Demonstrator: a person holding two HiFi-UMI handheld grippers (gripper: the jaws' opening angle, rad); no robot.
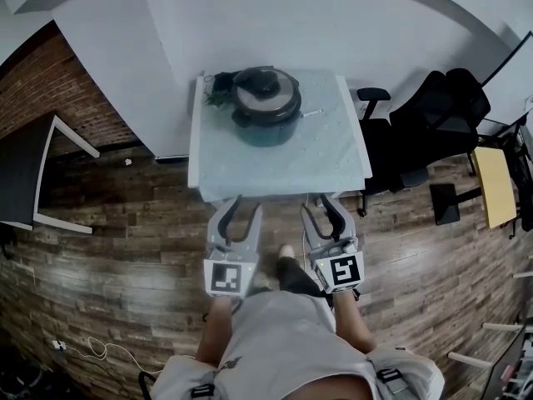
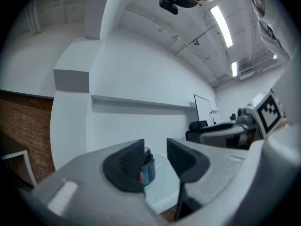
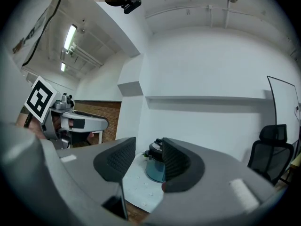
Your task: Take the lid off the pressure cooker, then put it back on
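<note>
A teal pressure cooker (image 1: 265, 117) with its dark lid (image 1: 266, 88) on stands at the far side of a small pale table (image 1: 325, 152). Both grippers are held level just short of the table's near edge and point at the cooker. My left gripper (image 1: 244, 204) shows a narrow gap between its pads with nothing in it. My right gripper (image 1: 318, 202) stands the same way, also holding nothing. In the left gripper view the cooker (image 2: 148, 167) shows far off between the jaws of the left gripper (image 2: 156, 159). The right gripper (image 3: 148, 159) frames the cooker (image 3: 154, 169) too.
A small dark green object (image 1: 218, 86) lies beside the cooker at the table's far left corner. Black office chairs (image 1: 433, 115) stand right of the table, with a yellow-topped stand (image 1: 494, 186) beyond. A black desk (image 1: 25, 169) is at the left. White walls rise behind the table.
</note>
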